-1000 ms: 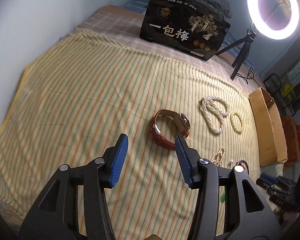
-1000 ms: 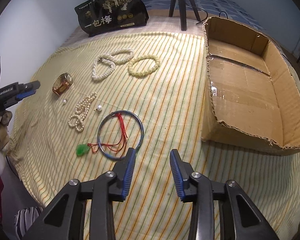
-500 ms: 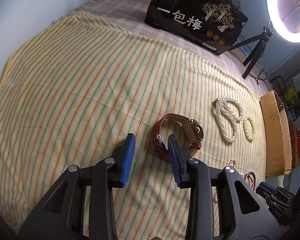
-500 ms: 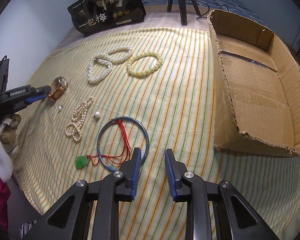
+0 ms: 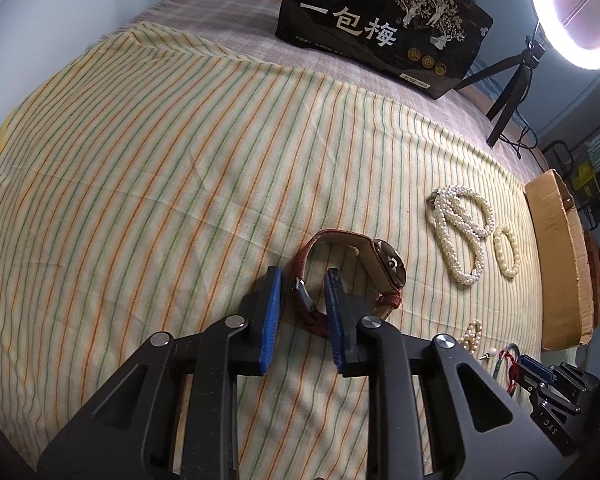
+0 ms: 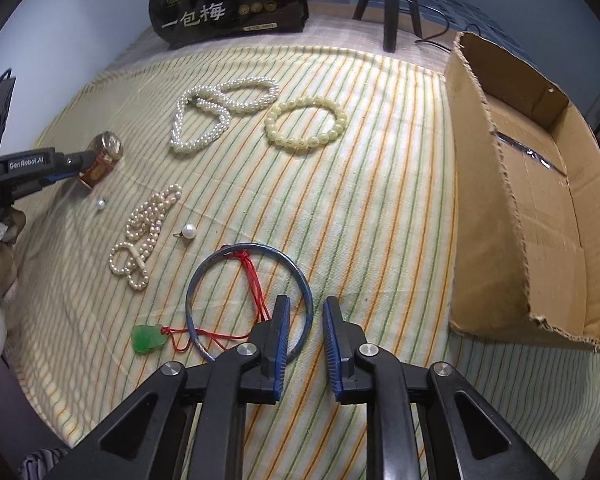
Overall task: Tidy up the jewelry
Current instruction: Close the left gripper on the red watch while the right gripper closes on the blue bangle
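Observation:
A watch (image 5: 384, 264) with a red strap lies on the striped cloth. My left gripper (image 5: 303, 276) straddles the near part of its strap; the jaws are closing, and a gap still shows beside the left pad. A thin blue bangle (image 6: 204, 272), with a red cord and green pendant (image 6: 148, 338) across it, lies before my right gripper (image 6: 307, 302). The bangle's right rim sits between those closing jaws, untouched by the pads. The right wrist view shows the watch (image 6: 104, 156) at the left gripper's tip.
On the cloth lie a white pearl necklace (image 6: 220, 114), a yellow bead bracelet (image 6: 306, 128), a small pearl strand (image 6: 144, 236) and loose pearl earrings (image 6: 189, 231). An open cardboard box (image 6: 484, 200) stands at the right. A black bag (image 5: 380, 28) and ring light (image 5: 572, 12) stand behind.
Both grippers sank toward the cloth and narrowed. The left one came around the watch strap; the right one moved forward over the bangle's right rim.

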